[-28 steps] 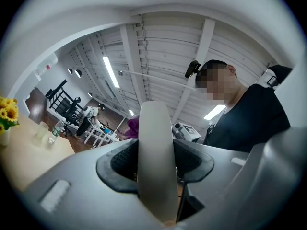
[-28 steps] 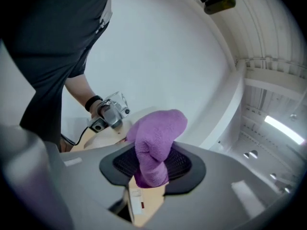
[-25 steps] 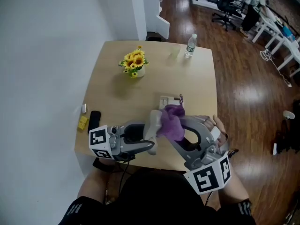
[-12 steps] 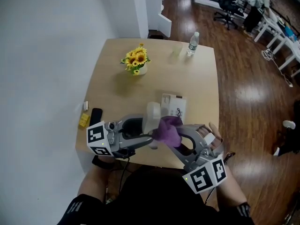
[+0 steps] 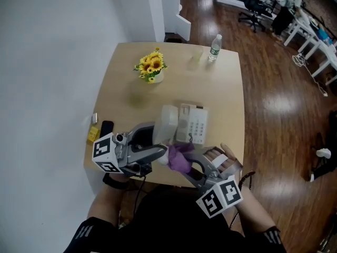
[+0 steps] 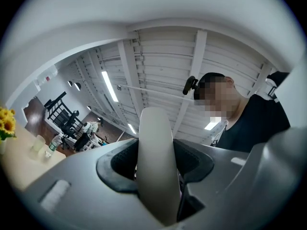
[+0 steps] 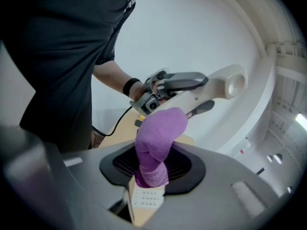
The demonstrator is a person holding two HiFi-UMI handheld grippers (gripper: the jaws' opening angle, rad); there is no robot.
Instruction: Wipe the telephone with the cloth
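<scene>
Cloth of fluffy purple fabric (image 5: 179,157), pinched in the right tongs (image 5: 182,161), has pulled nearward; left tongs (image 5: 159,151) clamp the cream plastic handset (image 5: 166,123), probably wiped next; beyond, the white keypad telephone base (image 5: 193,124) lies uncovered on the wooden counter (image 5: 221,88).

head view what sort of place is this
Probably an open office: black swivel chairs and white desks in the background, plus a desk telephone on the table.
</scene>
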